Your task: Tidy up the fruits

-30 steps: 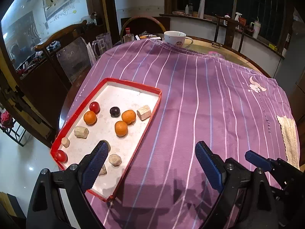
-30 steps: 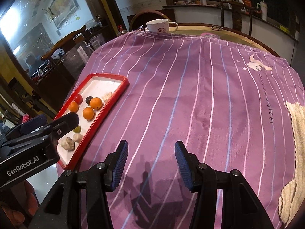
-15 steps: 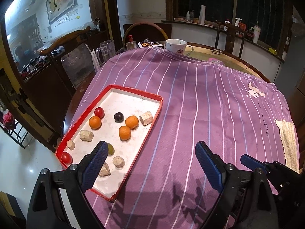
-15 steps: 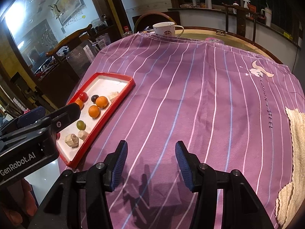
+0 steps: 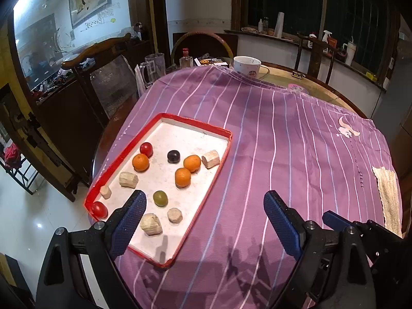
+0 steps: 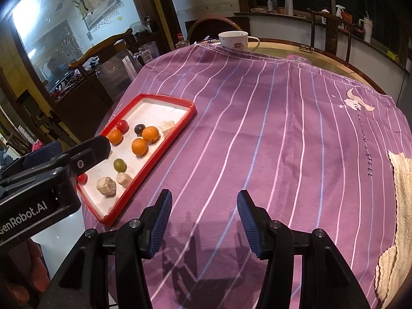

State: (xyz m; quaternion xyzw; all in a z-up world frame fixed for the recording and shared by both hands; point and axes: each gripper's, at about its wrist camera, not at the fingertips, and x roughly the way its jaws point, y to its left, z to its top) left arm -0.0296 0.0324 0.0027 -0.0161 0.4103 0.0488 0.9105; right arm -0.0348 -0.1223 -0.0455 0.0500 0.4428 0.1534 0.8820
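Fruit sits in a red-rimmed tray (image 5: 221, 152) at centre-left of the left-wrist frame: three oranges (image 5: 182, 177), two red fruits (image 5: 146, 148), a dark one (image 5: 173, 156) and a green one (image 5: 160, 198), among pale chunks (image 5: 151, 224). Left gripper (image 5: 204, 212) hangs wide open and empty, its left finger (image 5: 128, 221) over the tray's near end. Right gripper (image 6: 203, 217), half-spread and empty, hovers over bare purple striped cloth (image 6: 270, 128), the tray to its upper left.
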